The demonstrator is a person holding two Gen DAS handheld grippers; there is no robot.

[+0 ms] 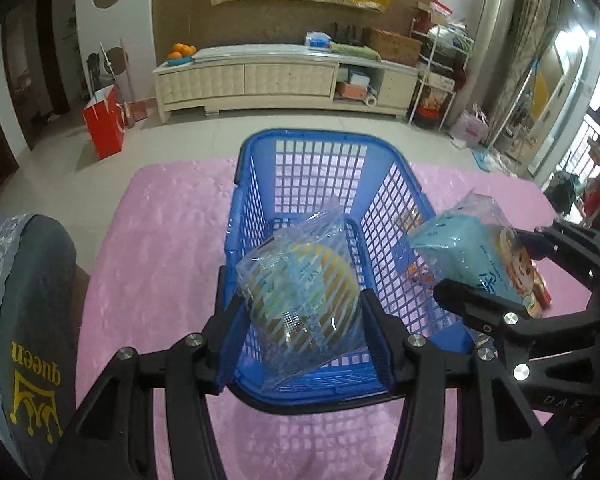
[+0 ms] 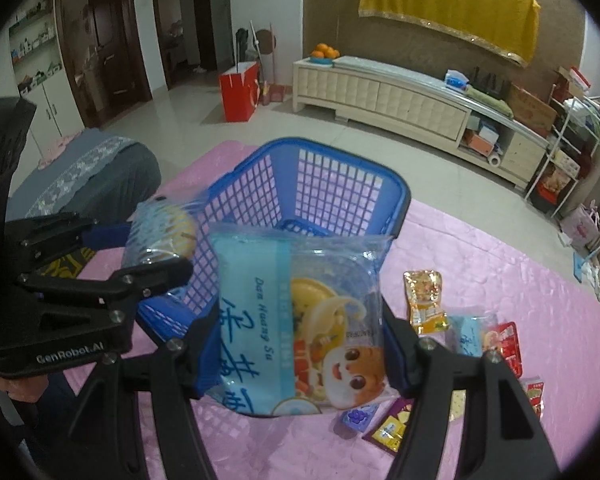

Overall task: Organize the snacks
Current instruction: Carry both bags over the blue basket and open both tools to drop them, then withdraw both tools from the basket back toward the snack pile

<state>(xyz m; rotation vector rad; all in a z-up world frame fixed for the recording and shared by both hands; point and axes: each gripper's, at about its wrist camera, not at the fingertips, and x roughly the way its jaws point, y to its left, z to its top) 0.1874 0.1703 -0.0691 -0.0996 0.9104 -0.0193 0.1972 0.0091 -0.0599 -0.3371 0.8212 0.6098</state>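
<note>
A blue mesh basket (image 1: 316,160) stands on the pink tablecloth (image 1: 160,240). My left gripper (image 1: 298,312) is shut on a clear striped packet (image 1: 296,272) with a yellow cake inside, held over the basket's near end. To its right, my right gripper (image 1: 504,268) is shut on a light blue packet (image 1: 460,248). In the right wrist view the right gripper (image 2: 300,332) holds that blue packet (image 2: 284,288), printed with a cartoon face, just in front of the basket (image 2: 332,184). The left gripper (image 2: 148,252) with the striped packet (image 2: 164,224) is at the basket's left wall.
Several loose snack packets lie on the cloth (image 2: 500,272) right of the basket: an orange one (image 2: 426,296), a red one (image 2: 508,344), a purple one (image 2: 358,418). A grey cushion (image 1: 28,300) sits at the table's left. A TV cabinet (image 1: 284,80) lines the far wall.
</note>
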